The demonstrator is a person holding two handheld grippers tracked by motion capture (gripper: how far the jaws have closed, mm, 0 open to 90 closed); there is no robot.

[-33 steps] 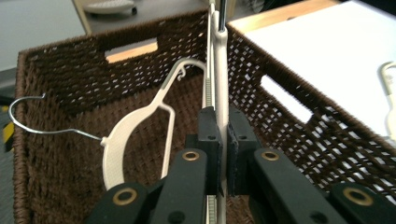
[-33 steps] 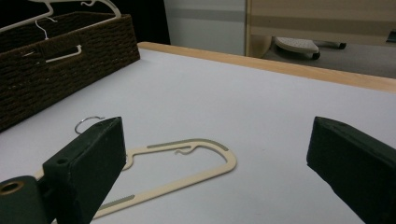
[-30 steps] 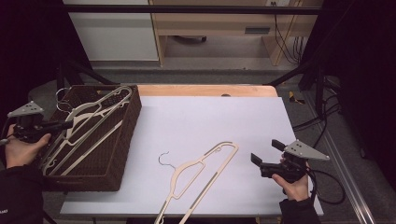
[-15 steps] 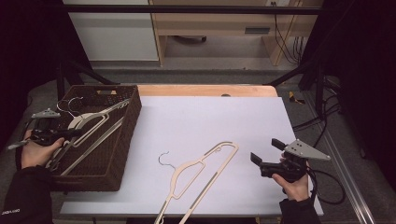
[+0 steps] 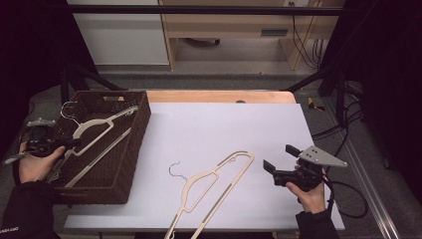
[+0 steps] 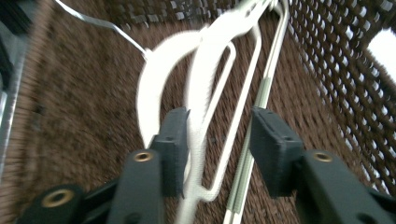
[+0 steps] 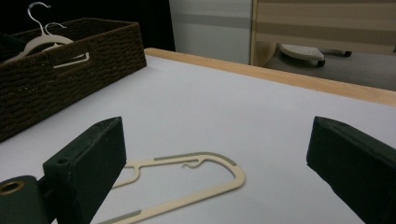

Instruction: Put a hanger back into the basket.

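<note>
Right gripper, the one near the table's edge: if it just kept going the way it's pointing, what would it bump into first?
Probably the beige hanger lying on the white table. The right gripper is open and points left across the table, with the hanger's looped end low between its jaws in the right gripper view. The wicker basket lies farther off.

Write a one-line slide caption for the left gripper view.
Open left gripper straddling a white plastic hanger inside the dark brown woven basket.

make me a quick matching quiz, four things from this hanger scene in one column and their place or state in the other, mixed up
Things:
1. wicker basket
2. beige hanger
3. left gripper
4. right gripper

Place or state:
A. lying flat on the white tabletop
B. open, held above the table's right side
C. at the table's left edge, holding hangers
D. jaws open around a white hanger

Pairs: 1-C, 2-A, 3-D, 4-B
</note>
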